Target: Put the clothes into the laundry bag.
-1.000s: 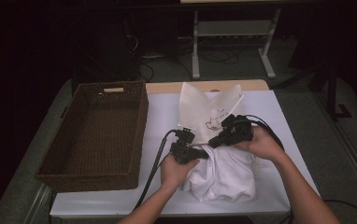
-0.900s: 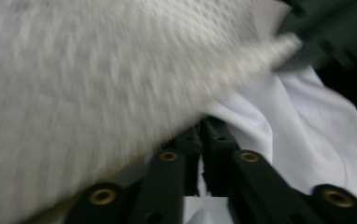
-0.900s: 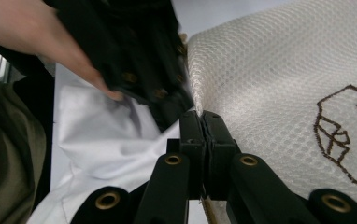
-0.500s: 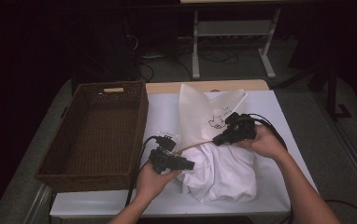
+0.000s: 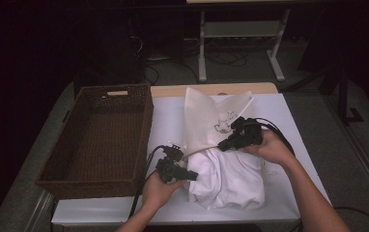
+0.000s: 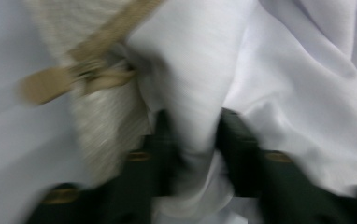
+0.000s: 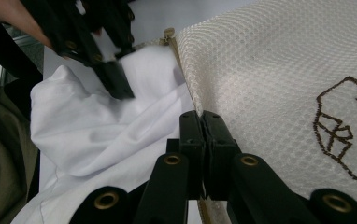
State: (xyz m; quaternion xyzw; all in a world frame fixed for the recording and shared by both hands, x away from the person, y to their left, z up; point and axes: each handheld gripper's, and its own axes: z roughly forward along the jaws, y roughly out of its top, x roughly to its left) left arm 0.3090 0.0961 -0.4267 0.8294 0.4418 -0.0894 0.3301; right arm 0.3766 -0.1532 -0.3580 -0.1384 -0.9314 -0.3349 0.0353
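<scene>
White table top [image 5: 173, 121] in a dark room, wicker basket [image 5: 100, 137] along its left edge, bare strip between basket and work. White garment [image 5: 231, 179] bunched near centre-right, close to the near edge, half inside the mesh bag [image 5: 204, 118] lying just beyond it. Right gripper [image 5: 227, 144] clamped on the bag's opening hem. Left gripper [image 6: 190, 135] at the garment's left side; jaws have just been closing, pinching a fold of white cloth.
</scene>
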